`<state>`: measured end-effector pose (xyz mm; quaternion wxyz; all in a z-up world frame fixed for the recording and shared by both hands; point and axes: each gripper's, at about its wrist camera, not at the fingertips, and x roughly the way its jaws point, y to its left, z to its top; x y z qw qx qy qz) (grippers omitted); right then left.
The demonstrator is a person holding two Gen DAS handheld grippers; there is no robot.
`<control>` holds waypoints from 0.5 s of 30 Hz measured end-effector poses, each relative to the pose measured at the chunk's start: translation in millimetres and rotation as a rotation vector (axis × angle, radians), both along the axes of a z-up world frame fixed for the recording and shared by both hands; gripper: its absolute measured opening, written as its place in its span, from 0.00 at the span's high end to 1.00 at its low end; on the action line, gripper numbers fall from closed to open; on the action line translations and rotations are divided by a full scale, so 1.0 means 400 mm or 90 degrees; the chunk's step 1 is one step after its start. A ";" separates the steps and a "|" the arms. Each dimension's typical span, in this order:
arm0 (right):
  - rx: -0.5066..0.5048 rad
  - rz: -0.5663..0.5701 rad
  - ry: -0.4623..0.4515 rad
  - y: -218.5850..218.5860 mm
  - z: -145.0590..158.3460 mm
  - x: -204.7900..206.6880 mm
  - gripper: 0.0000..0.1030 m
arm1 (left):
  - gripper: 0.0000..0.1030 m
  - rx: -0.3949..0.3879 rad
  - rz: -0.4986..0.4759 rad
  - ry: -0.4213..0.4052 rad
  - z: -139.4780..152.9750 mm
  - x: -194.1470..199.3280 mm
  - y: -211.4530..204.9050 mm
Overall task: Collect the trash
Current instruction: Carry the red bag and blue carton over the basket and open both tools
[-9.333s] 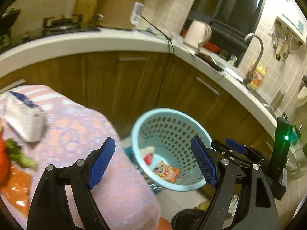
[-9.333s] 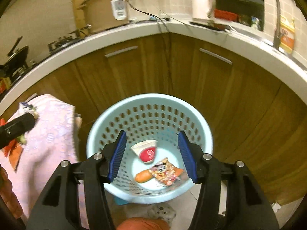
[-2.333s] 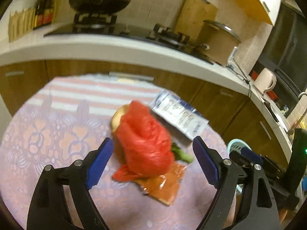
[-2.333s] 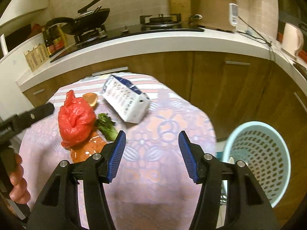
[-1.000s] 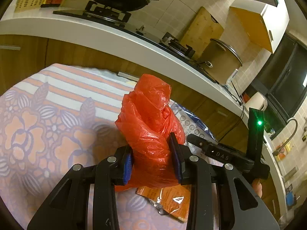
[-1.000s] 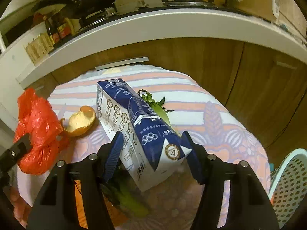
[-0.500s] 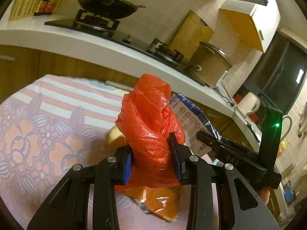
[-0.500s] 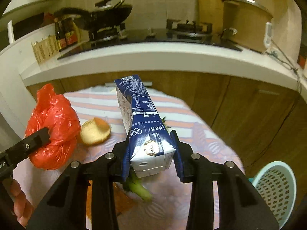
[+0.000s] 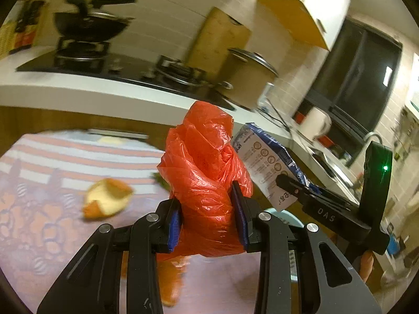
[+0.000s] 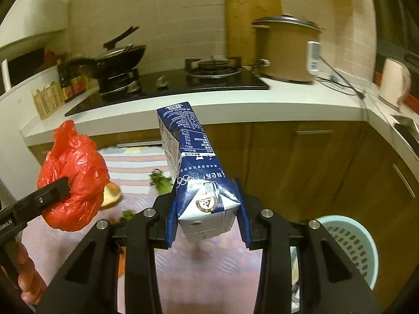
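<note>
Carrying is the step in hand: both grippers have a piece of trash and both pieces hang clear of the table [image 10: 209, 274]. The left gripper [image 9: 208, 225] is clamped narrow on the red bag [image 9: 207, 172], its blue pads [image 9: 174, 226] sunk into the crumpled plastic near the bottom, so most of the bag stands up above the jaws. The right gripper [image 10: 207, 214] has just been closing and now pinches the carton [image 10: 193, 172] at its folded end, the long body pointing up and away toward the counter [image 10: 235, 110].

Left on the cloth are a peel [image 9: 107, 201], some greens [image 10: 159, 180] and an orange wrapper [image 9: 170, 282] half hidden under the left gripper.

The basket [image 10: 348, 246] sits low on the floor to the right, past the table edge and well apart from both loads. Next, I judge, both hands must swing right and down until each load hangs over the basket rim, then let go. The carton is long and held by one end, so it may tilt in the pads; it wants lowering well inside the rim before release. The bag is light and springy and may cling to a pad
</note>
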<state>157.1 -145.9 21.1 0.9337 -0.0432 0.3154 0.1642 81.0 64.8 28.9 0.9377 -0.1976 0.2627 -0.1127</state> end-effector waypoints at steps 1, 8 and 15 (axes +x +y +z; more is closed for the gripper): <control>0.002 -0.005 0.001 -0.017 0.001 -0.001 0.67 | 0.68 0.003 -0.010 0.000 0.002 0.006 -0.021; 0.015 -0.067 0.003 -0.186 -0.008 -0.029 0.67 | 0.68 0.021 -0.090 0.020 -0.006 0.061 -0.202; 0.027 -0.127 0.015 -0.348 -0.047 -0.063 0.67 | 0.68 0.042 -0.160 0.045 -0.042 0.110 -0.375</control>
